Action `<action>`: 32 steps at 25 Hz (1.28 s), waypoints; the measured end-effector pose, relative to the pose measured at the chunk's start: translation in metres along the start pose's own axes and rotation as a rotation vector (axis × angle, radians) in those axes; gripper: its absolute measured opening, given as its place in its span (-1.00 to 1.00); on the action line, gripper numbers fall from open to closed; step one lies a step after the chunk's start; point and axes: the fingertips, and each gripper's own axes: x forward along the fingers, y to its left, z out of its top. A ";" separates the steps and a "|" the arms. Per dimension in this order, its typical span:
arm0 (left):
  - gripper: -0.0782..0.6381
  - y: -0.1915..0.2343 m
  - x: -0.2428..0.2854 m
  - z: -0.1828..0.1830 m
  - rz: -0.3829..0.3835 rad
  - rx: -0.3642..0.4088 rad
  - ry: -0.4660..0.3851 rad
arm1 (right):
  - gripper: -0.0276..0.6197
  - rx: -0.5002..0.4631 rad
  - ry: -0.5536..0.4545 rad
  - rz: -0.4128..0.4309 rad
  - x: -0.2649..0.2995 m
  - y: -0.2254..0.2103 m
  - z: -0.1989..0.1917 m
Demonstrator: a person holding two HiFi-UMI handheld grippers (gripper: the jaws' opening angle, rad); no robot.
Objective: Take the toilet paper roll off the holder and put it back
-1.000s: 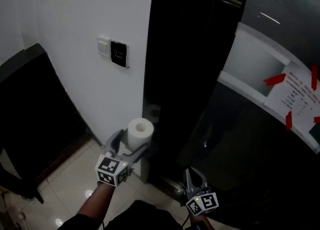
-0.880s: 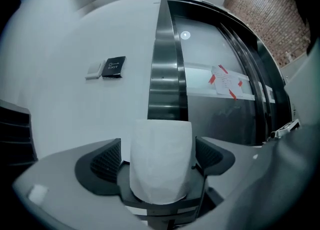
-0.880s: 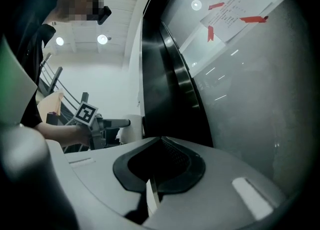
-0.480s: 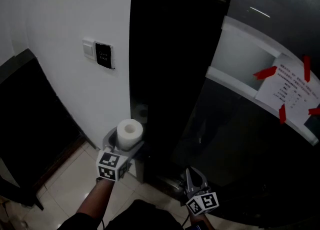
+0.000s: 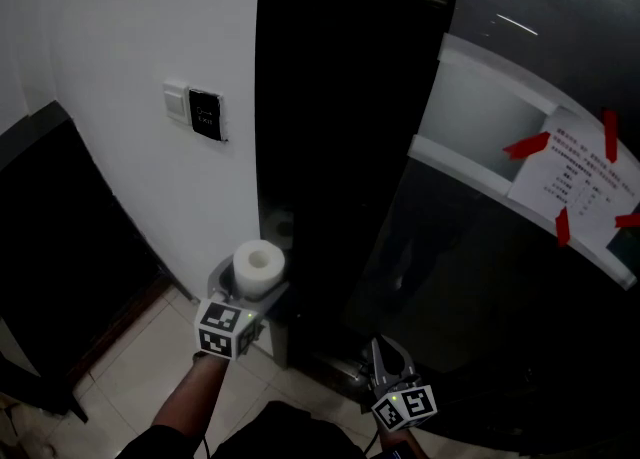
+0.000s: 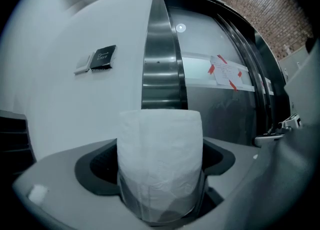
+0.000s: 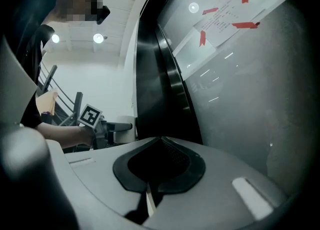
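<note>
Left gripper [image 5: 249, 289] pinching toilet paper roll [image 5: 259, 265], jaws pressing its lower sides, roll standing upright, sitting just left of black column [image 5: 340, 147], near column's foot. Right gripper [image 5: 389, 359] hanging right of column's foot, jaws pressed together, gripping nothing.

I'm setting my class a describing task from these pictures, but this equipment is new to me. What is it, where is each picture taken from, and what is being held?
There is no robot: a person holds a two-jaw gripper in each hand. The head view comes from a camera on the person's head, looking down; the other two come from cameras riding on each gripper, looking along its jaws. The left gripper is shut on an upright white toilet paper roll. The right gripper is shut and empty. No table shows, only a tiled floor, a wall with a switch panel, and a taped notice. I cannot make out the roll's holder.
</note>
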 end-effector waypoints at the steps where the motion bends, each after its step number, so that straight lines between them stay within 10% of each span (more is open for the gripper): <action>1: 0.48 0.000 0.000 0.000 -0.007 -0.004 0.002 | -0.87 -0.001 0.000 0.003 0.000 0.001 0.000; 32: 0.48 0.027 -0.162 0.014 0.104 -0.127 -0.175 | -0.87 0.007 0.057 0.157 0.009 0.049 -0.018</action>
